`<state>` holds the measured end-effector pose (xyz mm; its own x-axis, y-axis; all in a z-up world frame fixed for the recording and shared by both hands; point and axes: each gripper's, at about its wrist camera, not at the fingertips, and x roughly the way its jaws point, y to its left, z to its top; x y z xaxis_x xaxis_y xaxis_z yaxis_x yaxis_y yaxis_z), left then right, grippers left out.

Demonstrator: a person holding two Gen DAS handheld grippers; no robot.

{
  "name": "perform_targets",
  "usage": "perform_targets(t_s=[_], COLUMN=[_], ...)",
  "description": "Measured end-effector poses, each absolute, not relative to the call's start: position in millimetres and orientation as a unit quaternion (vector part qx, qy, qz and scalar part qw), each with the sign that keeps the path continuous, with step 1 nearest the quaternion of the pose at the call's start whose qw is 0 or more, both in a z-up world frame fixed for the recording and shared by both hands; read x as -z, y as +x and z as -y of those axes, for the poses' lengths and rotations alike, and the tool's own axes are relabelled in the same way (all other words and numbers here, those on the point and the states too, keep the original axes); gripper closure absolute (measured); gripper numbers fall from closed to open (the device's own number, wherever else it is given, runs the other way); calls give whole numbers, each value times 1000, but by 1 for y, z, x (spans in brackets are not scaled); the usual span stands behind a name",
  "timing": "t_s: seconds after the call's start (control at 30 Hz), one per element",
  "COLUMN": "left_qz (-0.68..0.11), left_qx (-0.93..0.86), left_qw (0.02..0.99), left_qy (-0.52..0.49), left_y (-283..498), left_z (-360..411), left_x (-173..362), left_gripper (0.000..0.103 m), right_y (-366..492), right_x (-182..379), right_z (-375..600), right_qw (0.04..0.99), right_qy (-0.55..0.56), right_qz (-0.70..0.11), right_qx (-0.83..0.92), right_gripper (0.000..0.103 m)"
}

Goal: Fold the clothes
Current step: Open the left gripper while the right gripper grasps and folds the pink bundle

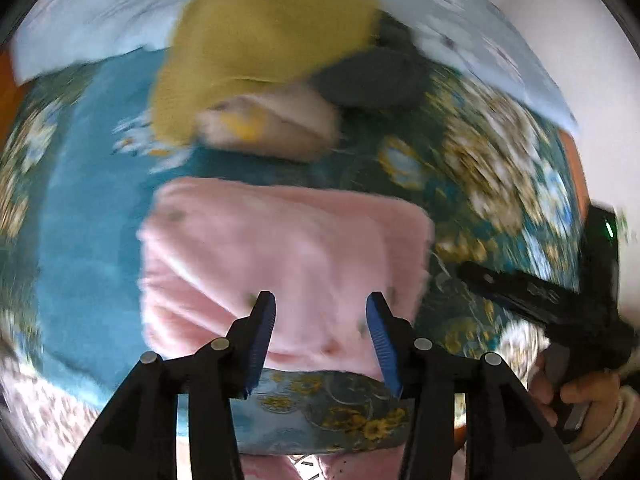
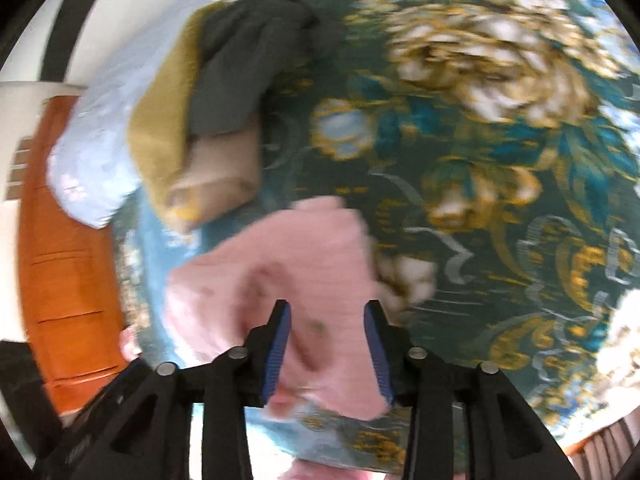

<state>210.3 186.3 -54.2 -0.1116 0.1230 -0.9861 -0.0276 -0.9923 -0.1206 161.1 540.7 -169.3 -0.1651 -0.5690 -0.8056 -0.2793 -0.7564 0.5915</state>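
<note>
A pink garment (image 1: 280, 264) lies folded on a teal floral bedspread (image 1: 500, 184), directly beyond the tips of the left gripper (image 1: 322, 316), whose blue-padded fingers (image 1: 262, 336) stand spread with nothing pinched between them. The right gripper (image 2: 326, 324) hangs over the same pink cloth from the other side, its fingers (image 2: 278, 344) likewise parted and the fabric showing in the gap, untouched by the pads as far as the blur allows. Farther out from both sets of fingers, a small stack sits on the bedspread: a mustard-yellow piece (image 1: 256, 52), a dark grey one (image 1: 372, 76) and a beige one (image 1: 276, 124), pressed against each other. In the left view, the person's hand (image 1: 576, 396) grips the right tool's handle, off to the right of the fingers. An orange wooden cabinet (image 2: 68, 248) stands left of the right fingers
</note>
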Motion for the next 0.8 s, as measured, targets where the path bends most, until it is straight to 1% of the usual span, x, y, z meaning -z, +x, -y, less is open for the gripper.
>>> perform_targets(t_s=[0.1, 0.17, 0.27, 0.4, 0.6, 0.7, 0.8], left_qz=[78, 107, 137, 151, 145, 142, 140], left_qx=[-738, -730, -719, -710, -693, -689, -686], left_qw=[-10, -44, -81, -109, -117, -117, -119], left_qy=[-670, -673, -676, -680, -696, -701, -704], left_y=[206, 208, 214, 222, 231, 233, 234], left_z=[-139, -108, -74, -44, -36, -36, -35], left_x=[54, 56, 58, 61, 69, 71, 73], left_gripper=[55, 55, 55, 55, 55, 55, 55], right_y=[154, 151, 153, 154, 133, 130, 135], right_x=[171, 175, 187, 204, 217, 227, 223], right_z=[-517, -501, -478, -460, -440, -437, -432], right_qw=[159, 189, 215, 221, 232, 230, 256], right_qy=[634, 637, 654, 666, 665, 675, 662], right_qz=[356, 367, 353, 343, 297, 306, 325], right_qx=[668, 651, 633, 625, 645, 631, 625], right_gripper=[49, 45, 42, 42, 41, 40, 40])
